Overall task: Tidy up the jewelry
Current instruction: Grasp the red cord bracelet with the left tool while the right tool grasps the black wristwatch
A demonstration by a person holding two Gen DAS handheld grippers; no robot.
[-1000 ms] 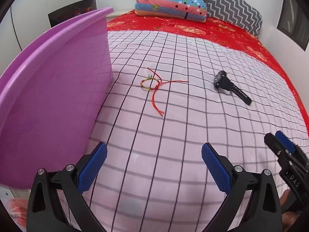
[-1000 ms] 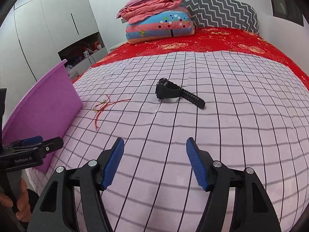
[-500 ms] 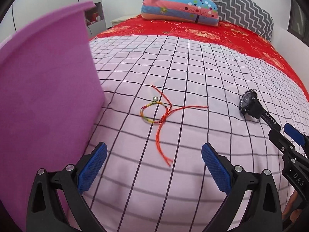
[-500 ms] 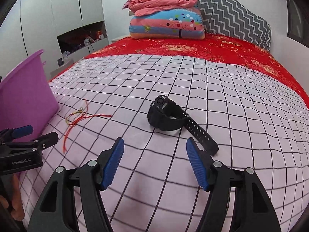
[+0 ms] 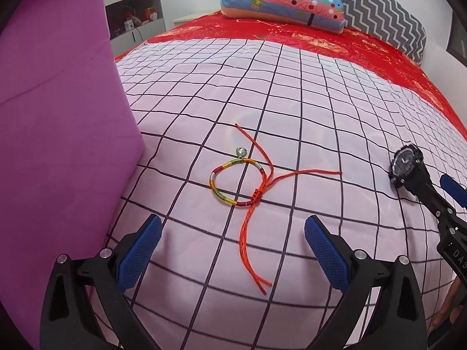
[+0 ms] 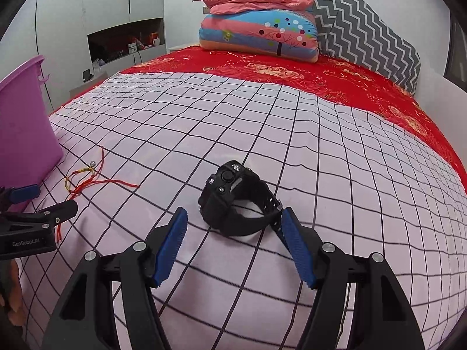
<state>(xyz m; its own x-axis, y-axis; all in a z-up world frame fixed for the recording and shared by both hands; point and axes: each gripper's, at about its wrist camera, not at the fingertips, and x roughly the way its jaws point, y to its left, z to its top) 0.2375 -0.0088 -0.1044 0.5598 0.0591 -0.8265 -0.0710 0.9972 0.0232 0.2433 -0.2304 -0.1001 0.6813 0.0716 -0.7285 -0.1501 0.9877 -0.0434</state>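
Observation:
A braided bracelet (image 5: 237, 182) with red cords and a small silver bell lies on the pink checked bedspread (image 5: 292, 116), just ahead of my open, empty left gripper (image 5: 232, 243). The bracelet also shows in the right wrist view (image 6: 80, 179). A black watch (image 6: 235, 201) lies on its side right in front of my open, empty right gripper (image 6: 233, 233), its strap beside the right fingertip. The watch also shows at the right of the left wrist view (image 5: 407, 167), with the right gripper (image 5: 449, 204) close to it.
A tall purple bin (image 5: 58, 131) stands on the bed close to my left finger; it also shows in the right wrist view (image 6: 23, 128). Folded quilts (image 6: 259, 29) and a zigzag pillow (image 6: 367, 38) lie at the bed's head on a red sheet (image 6: 292, 70).
Both grippers have moved forward and lower. The bracelet now lies close ahead of the left fingers and the watch at the right fingertips. Both stay open.

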